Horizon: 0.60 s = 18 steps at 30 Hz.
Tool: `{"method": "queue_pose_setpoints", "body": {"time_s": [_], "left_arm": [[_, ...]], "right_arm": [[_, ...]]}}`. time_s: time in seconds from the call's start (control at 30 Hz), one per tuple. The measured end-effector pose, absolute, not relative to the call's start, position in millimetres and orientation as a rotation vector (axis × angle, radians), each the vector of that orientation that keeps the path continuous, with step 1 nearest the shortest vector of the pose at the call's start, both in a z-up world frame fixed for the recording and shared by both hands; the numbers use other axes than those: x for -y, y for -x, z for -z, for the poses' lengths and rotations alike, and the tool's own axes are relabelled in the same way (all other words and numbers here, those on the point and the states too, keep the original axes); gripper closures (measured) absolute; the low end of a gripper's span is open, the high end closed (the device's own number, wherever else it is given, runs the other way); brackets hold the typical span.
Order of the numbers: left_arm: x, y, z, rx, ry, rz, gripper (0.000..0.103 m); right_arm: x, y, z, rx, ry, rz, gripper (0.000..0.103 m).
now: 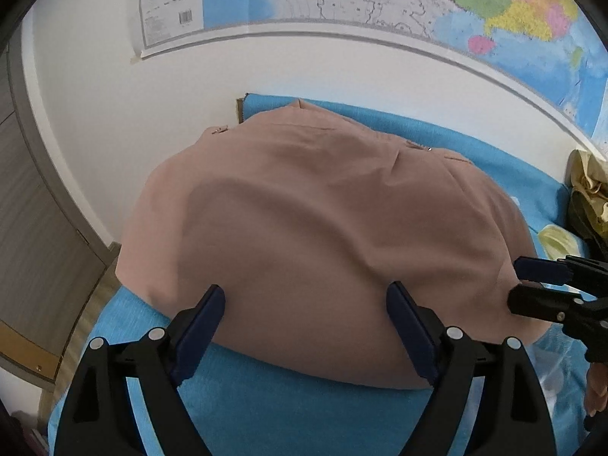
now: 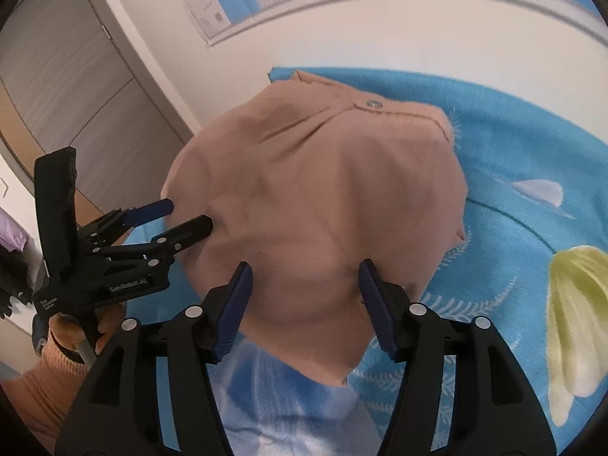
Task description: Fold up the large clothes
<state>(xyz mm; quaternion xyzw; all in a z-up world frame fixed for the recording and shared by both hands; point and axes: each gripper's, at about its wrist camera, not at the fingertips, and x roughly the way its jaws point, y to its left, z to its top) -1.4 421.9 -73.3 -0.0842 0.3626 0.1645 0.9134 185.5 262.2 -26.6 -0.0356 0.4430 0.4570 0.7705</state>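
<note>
A tan-pink garment lies folded in a rounded heap on a blue patterned sheet; it also shows in the right wrist view, with a snap button near its far edge. My left gripper is open and empty, its jaws just above the garment's near edge. My right gripper is open and empty over the garment's near corner. Each gripper shows in the other's view: the right one at the garment's right edge, the left one at its left edge.
The sheet has white and yellow-green leaf prints. A white wall with a large map stands behind. A grey cabinet is at the left. A heap of yellowish cloth lies at the far right.
</note>
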Motion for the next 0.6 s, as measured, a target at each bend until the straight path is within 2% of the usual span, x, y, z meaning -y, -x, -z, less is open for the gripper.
{"method": "queue_pose_setpoints", "body": {"time_s": [0.17,0.23,0.3,0.6], "left_arm": [[-406.1,19.9,64.5,-0.709,0.169,-0.363,0.011],[-397.1,27.9,59.7,-0.680,0.157,-0.372,0.007],[-388.1,34.1,55.3,-0.662,0.139,-0.384,0.007],[-363.4,49.8,43.0,-0.627,0.115,-0.423,0.007]], "right_arm": [[-251.8,-171.3,14.5,-0.897,0.067,-0.993,0.032],[-249.7,-166.2,11.4,-0.878,0.064,-0.991,0.023],[-247.7,-162.8,10.7,-0.875,0.053,-0.987,0.012],[-224.3,-142.5,0.8,-0.818,0.058,-0.974,0.006]]}}
